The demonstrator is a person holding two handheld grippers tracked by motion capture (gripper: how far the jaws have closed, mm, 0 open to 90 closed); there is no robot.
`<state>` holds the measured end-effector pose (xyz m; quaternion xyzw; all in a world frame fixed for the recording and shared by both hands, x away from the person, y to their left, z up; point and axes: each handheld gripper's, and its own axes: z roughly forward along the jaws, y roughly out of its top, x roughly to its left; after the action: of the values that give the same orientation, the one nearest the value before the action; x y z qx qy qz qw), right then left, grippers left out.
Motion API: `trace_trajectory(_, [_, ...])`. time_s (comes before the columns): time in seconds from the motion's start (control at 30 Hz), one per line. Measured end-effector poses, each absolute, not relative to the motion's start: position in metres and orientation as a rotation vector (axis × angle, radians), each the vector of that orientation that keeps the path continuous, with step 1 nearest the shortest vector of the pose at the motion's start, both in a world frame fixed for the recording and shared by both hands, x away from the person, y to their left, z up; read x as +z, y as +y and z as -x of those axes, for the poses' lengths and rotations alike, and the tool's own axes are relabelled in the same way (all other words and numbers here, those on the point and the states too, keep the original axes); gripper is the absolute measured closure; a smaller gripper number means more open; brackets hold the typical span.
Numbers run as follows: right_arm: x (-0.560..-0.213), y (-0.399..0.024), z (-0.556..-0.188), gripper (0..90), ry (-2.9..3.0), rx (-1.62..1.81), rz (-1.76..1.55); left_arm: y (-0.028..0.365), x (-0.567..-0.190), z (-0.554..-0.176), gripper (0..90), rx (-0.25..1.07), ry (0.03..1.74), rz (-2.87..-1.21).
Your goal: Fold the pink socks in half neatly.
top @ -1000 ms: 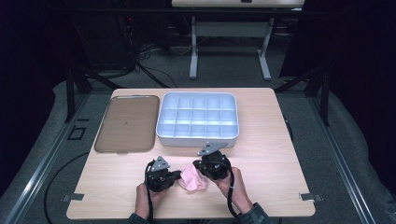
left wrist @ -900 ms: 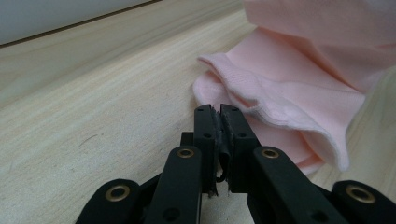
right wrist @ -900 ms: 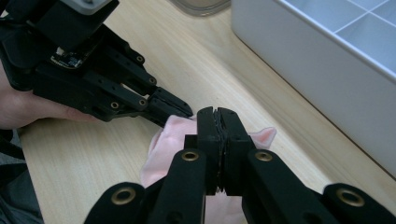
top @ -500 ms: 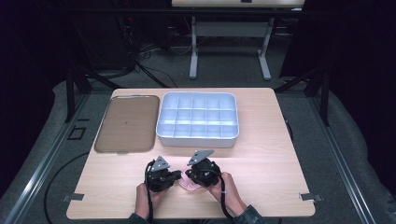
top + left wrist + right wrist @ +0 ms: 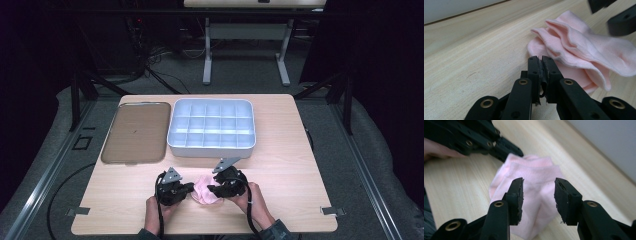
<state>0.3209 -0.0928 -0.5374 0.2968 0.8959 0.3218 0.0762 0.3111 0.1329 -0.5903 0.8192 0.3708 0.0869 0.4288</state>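
The pink sock (image 5: 206, 189) lies bunched on the table (image 5: 300, 165), at about six o'clock from the divided tray (image 5: 211, 129), near my edge. I keep it between my two tongs so I can work its folds from both sides.

My left tongs (image 5: 189, 188) sit at the sock's nine o'clock with jaws pressed together. In the left gripper view the tips (image 5: 542, 65) rest at the sock's edge (image 5: 579, 50); I cannot tell whether any cloth is pinched between them, so I record them as closed and apparently empty, likely steadying the edge.

My right tongs (image 5: 212, 190) come in from three o'clock. Their jaws have just been opening and now stand partly apart (image 5: 537, 192), the sock (image 5: 534, 180) lying beyond the gap, not pressed by either pad.

The flat brown lid (image 5: 136, 131) sits at the tray's nine o'clock, out of the way.
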Motion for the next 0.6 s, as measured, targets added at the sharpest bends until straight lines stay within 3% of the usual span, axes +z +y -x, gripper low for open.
trace_trajectory(0.17, [-0.553, -0.081, -0.324, 63.1, 2.71, 0.879, -0.876, 0.133, -0.59, -0.311, 85.3, 0.215, 0.926, -2.046])
trace_trajectory(0.33, [-0.559, -0.078, -0.324, 83.0, 2.726, 0.866, -0.86, 0.133, -0.59, -0.311, 85.3, 0.213, 0.927, -2.044])
trace_trajectory(0.6, [-0.556, -0.084, -0.323, 88.8, 2.705, 0.928, -0.895, 0.133, -0.59, -0.311, 85.3, 0.216, 0.926, -2.045])
